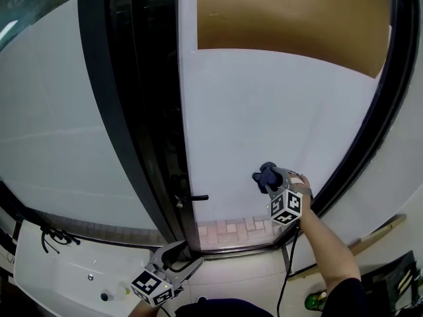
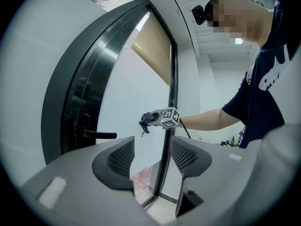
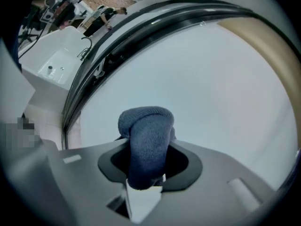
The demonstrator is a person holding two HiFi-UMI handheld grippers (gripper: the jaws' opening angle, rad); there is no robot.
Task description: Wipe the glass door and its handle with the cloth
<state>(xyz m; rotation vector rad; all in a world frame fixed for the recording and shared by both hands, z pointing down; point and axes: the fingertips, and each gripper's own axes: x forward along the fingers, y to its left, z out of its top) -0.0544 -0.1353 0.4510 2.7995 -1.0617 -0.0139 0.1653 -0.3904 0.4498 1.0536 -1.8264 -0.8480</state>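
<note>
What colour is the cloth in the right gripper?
The cloth is dark blue-grey; right gripper view shows it best.

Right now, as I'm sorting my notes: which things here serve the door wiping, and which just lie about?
For the job: glass door, its handle, cloth in the right gripper's jaws.
Lying about: black cable at the white counter, green container, wooden pole; left gripper, jaws apart, empty.

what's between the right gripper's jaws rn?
A folded dark blue terry cloth, clamped in the right gripper, its rounded end bulging forward toward the frosted white glass door. The cloth covers the jaws' inner faces, and whether it touches the glass cannot be told.
</note>
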